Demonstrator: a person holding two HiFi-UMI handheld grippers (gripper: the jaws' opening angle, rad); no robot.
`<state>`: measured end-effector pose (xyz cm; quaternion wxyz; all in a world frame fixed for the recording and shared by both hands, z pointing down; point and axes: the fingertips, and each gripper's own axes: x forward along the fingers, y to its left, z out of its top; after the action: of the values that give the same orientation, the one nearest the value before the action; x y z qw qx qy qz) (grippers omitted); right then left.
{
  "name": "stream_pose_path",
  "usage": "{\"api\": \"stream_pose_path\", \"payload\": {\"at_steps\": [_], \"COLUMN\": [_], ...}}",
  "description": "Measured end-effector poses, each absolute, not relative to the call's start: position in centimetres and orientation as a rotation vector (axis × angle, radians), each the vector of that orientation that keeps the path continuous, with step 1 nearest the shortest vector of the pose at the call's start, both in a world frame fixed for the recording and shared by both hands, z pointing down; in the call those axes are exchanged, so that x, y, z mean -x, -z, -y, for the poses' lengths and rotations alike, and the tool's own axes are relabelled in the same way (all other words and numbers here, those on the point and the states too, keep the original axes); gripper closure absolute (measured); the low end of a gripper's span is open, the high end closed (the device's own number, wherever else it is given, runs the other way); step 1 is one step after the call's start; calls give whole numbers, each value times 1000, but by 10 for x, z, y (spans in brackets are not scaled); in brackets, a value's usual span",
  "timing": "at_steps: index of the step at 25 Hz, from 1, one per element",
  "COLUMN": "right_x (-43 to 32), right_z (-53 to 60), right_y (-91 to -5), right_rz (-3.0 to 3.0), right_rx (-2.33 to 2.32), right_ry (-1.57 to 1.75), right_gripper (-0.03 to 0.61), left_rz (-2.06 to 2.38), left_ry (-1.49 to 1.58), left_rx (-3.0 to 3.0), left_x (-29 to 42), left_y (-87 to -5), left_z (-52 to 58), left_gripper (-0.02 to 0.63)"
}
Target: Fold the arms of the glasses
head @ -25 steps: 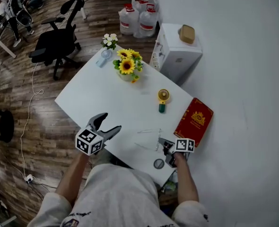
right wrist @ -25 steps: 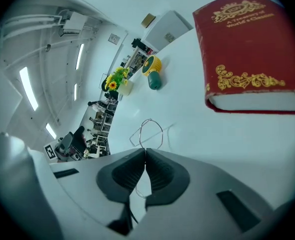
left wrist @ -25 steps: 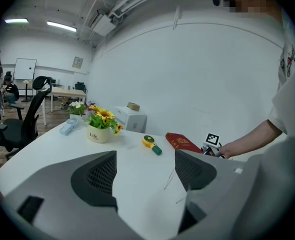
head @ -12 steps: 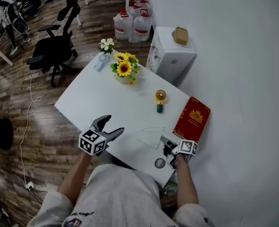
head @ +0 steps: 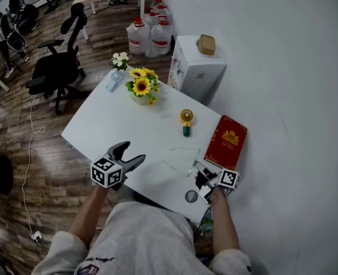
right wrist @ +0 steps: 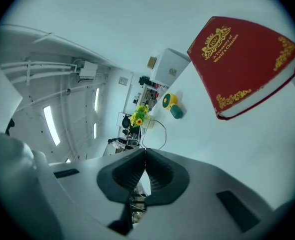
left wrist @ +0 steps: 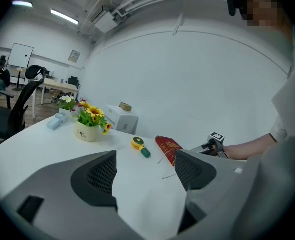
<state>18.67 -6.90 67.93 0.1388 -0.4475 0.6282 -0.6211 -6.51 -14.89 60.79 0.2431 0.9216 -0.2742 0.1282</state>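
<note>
The glasses [head: 185, 149] are thin wire-rimmed ones, held off the white table [head: 106, 125] near its front right corner with their arms spread. My right gripper [head: 197, 171] is shut on the frame's near end. In the right gripper view the wire rim [right wrist: 164, 126] loops out just beyond the shut jaws of the right gripper [right wrist: 145, 151]. My left gripper [head: 126, 156] hovers over the table's front edge, open and holding nothing. In the left gripper view the open left gripper [left wrist: 145, 166] points across the table towards the glasses [left wrist: 162, 157] and the right gripper [left wrist: 215, 141].
A red book [head: 226, 142] lies just beyond the right gripper. A yellow and green gadget [head: 185, 119] and a sunflower pot [head: 140, 87] stand farther back. A small round dark object [head: 191, 196] lies near the front edge. A white cabinet [head: 197, 67] sits behind the table.
My right gripper has risen with the glasses, lifting them off the table and turning them. The left gripper has stayed about where it was, still open.
</note>
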Motion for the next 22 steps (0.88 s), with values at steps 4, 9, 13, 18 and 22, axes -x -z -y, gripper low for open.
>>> {"api": "stream_pose_path", "payload": {"at_steps": [4, 9, 13, 18, 22], "right_x": [-192, -199, -197, -186, -180], "right_z": [72, 69, 59, 44, 37], "right_y": [-651, -624, -617, -616, -619], "right_rz": [-1809, -1783, -1802, -1817, -1805], "right_rx": [1296, 1296, 1280, 1255, 1260], "right_ry": [1709, 1645, 1647, 1666, 1695], "right_gripper": [569, 569, 569, 569, 569], "left_rz": [705, 647, 553, 392, 287], "left_ry": [-307, -237, -236, -323, -533], "left_rx": [-2489, -2433, -2463, -2583, -2744], "left_x": [58, 44, 25, -10, -40], "left_y": [-606, -604, -593, -569, -563], "left_z": [145, 140, 138, 136, 127], "left_gripper": [253, 255, 255, 256, 262]}}
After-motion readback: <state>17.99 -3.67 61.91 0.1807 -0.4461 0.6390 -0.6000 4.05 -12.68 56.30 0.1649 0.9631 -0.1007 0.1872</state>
